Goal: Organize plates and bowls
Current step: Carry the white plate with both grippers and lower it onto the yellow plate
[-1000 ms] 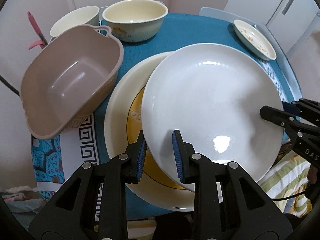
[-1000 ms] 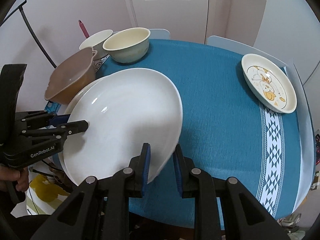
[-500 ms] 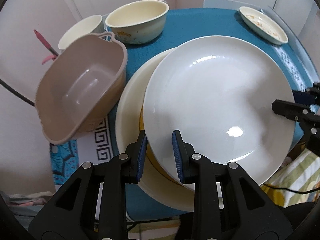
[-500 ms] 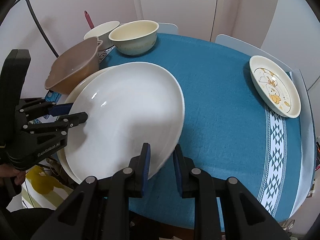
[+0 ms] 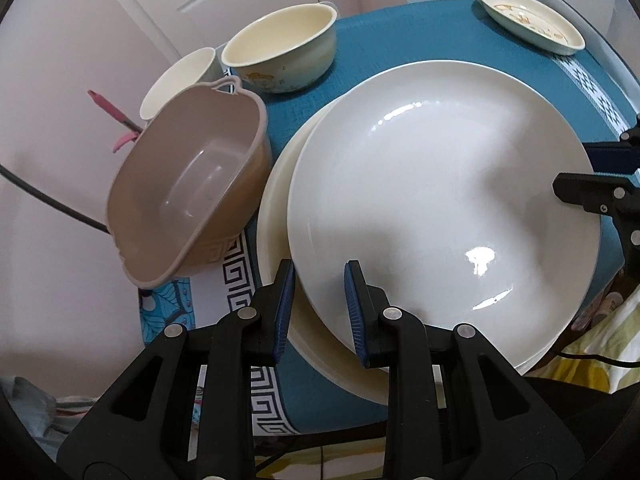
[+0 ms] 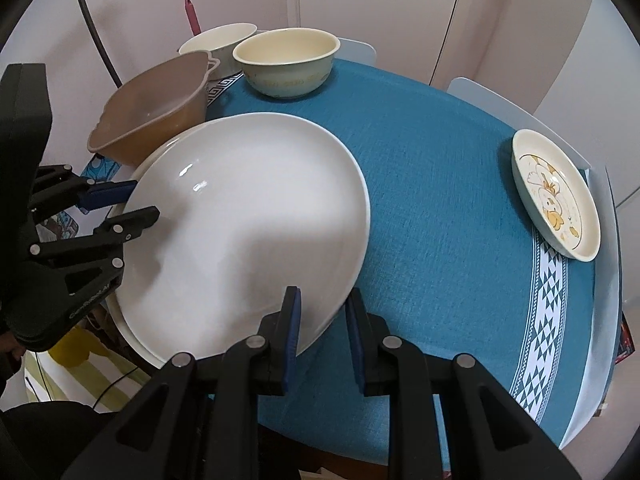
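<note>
Both grippers, left (image 5: 320, 304) and right (image 6: 322, 320), jaws clamped on the white plate (image 5: 440, 208), have lowered it squarely over the cream plate (image 5: 276, 208) at frame centre; stacking nearly done.

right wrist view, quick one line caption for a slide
Both tongs grip the white plate over a cream plate on the blue tablecloth.

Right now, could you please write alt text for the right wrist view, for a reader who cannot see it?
Two grippers, right gripper and left gripper, hold a large white round plate by opposite rims over a blue tablecloth. Behind it stand a tan plastic tub and a cream bowl.
</note>
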The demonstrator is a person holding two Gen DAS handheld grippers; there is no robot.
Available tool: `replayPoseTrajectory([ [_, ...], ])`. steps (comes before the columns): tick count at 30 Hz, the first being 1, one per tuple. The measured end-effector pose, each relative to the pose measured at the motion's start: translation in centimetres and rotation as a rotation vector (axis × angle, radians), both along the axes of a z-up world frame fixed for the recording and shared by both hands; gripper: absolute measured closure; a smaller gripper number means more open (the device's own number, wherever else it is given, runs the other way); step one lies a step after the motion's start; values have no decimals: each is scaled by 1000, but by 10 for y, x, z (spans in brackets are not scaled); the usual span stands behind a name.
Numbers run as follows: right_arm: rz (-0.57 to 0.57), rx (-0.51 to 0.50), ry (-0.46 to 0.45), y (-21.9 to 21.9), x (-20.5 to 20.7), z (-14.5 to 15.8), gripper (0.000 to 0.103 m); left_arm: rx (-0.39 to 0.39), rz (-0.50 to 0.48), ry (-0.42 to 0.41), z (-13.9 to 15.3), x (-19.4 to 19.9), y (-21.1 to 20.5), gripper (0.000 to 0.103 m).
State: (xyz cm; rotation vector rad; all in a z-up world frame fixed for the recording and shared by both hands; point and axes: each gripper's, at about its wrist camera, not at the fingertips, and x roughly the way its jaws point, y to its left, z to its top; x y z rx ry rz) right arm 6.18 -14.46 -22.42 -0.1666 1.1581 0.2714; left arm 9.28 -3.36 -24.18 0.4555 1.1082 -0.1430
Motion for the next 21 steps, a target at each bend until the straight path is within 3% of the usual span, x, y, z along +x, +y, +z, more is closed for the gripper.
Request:
replayPoseTrajectory([
  [16, 17, -27, 2, 5, 1, 1, 82, 78, -1, -31, -1, -10, -3, 80],
  [21, 16, -30, 1, 5, 1, 0, 82, 63, -2, -34, 0, -12, -1, 80],
])
